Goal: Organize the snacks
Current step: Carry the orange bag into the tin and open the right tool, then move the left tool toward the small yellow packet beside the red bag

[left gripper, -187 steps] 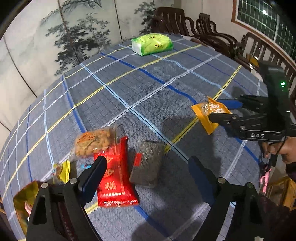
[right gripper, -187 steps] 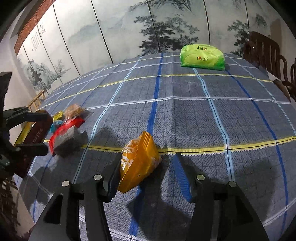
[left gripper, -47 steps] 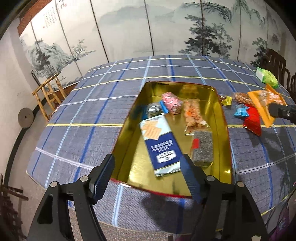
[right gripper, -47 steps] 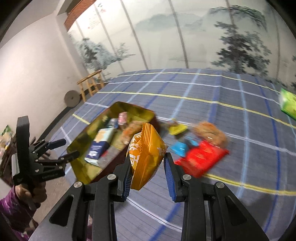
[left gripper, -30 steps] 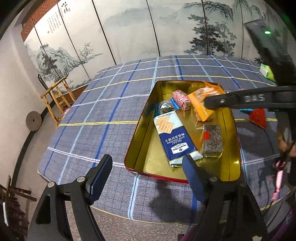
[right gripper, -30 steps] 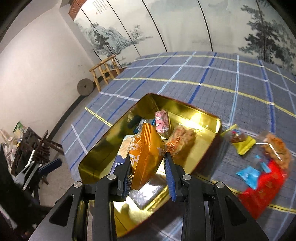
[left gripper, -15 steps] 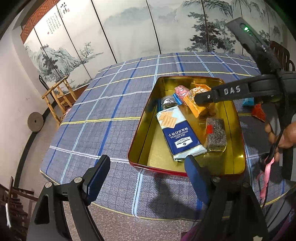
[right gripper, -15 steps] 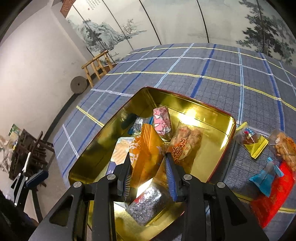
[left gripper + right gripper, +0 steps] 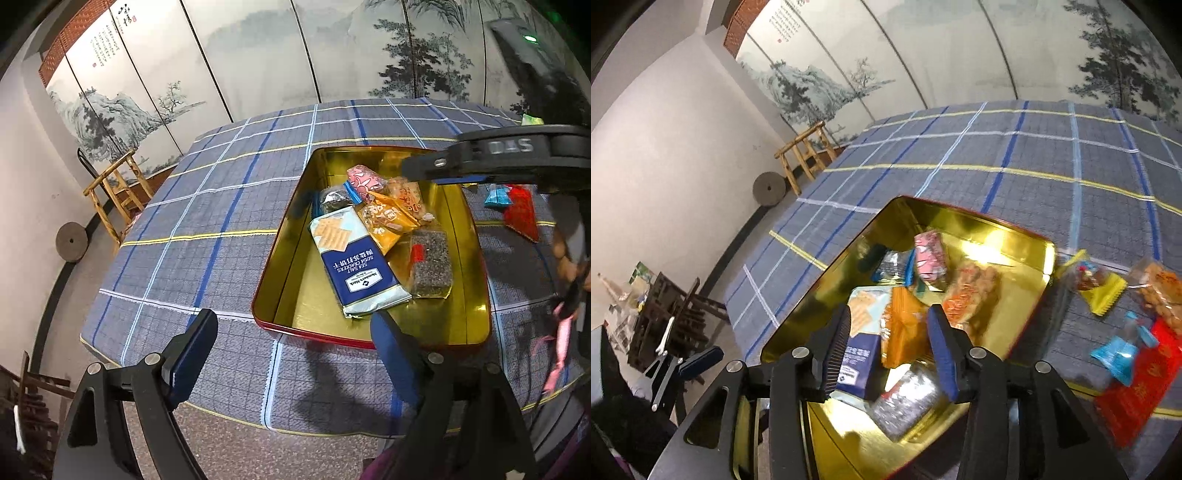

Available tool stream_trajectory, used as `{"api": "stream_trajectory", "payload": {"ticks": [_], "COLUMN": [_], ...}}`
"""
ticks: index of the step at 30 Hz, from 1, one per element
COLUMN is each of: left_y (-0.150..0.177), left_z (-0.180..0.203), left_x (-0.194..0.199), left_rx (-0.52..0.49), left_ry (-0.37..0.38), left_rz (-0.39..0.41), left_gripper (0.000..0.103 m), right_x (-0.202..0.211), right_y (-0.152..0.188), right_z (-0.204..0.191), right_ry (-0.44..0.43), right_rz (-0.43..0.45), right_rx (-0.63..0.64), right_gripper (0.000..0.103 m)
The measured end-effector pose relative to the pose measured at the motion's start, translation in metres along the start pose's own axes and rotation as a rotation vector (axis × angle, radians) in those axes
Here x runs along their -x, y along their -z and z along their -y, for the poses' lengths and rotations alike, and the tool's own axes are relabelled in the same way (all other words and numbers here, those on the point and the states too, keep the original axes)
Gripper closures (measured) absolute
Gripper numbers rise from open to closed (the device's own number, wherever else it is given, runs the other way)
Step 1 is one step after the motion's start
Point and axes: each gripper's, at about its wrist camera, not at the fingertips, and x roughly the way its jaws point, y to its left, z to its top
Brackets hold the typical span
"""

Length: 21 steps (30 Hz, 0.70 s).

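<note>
A gold tin with a red rim (image 9: 284, 280) (image 9: 1004, 236) sits on the plaid tablecloth. The orange snack bag (image 9: 388, 221) (image 9: 905, 332) now lies in it, resting on the blue cracker pack (image 9: 354, 266) beside a dark seed bar (image 9: 430, 264), a pink packet (image 9: 364, 179) and a peanut bag (image 9: 406, 192). My right gripper (image 9: 888, 343) hovers over the tin, jaws open, clear of the orange bag. My left gripper (image 9: 291, 354) is open and empty, near the table's front edge.
Right of the tin lie a red packet (image 9: 1141, 391), a blue candy (image 9: 1117, 354), a yellow packet (image 9: 1102, 291) and a peanut bag (image 9: 1160, 288). A wooden stool (image 9: 118, 184) and a millstone (image 9: 72, 242) stand beyond the table's left edge.
My right gripper carried the orange bag over the tin, lowered it, then opened and let it go onto the cracker pack. My left gripper stayed open, holding back near the table edge.
</note>
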Motion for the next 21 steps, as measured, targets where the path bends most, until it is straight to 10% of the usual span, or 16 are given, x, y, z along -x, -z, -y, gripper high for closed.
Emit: {"api": "stream_trajectory", "payload": {"ticks": [10,21], "left_y": [-0.003,-0.013], "left_z": [0.013,0.031], "left_x": [0.000,0.003], "left_rx": [-0.033,-0.084], "left_ry": [-0.001,-0.008], "left_rz": [-0.003,0.005], "left_gripper": [0.020,0.019], "right_x": [0.064,0.127], "right_y": [0.028,0.074], "right_z": [0.063,0.156], "right_ry": [0.088,0.457], "right_rz": [0.109,0.127], "right_rx": [-0.107,-0.138], "right_gripper": [0.050,0.043]}}
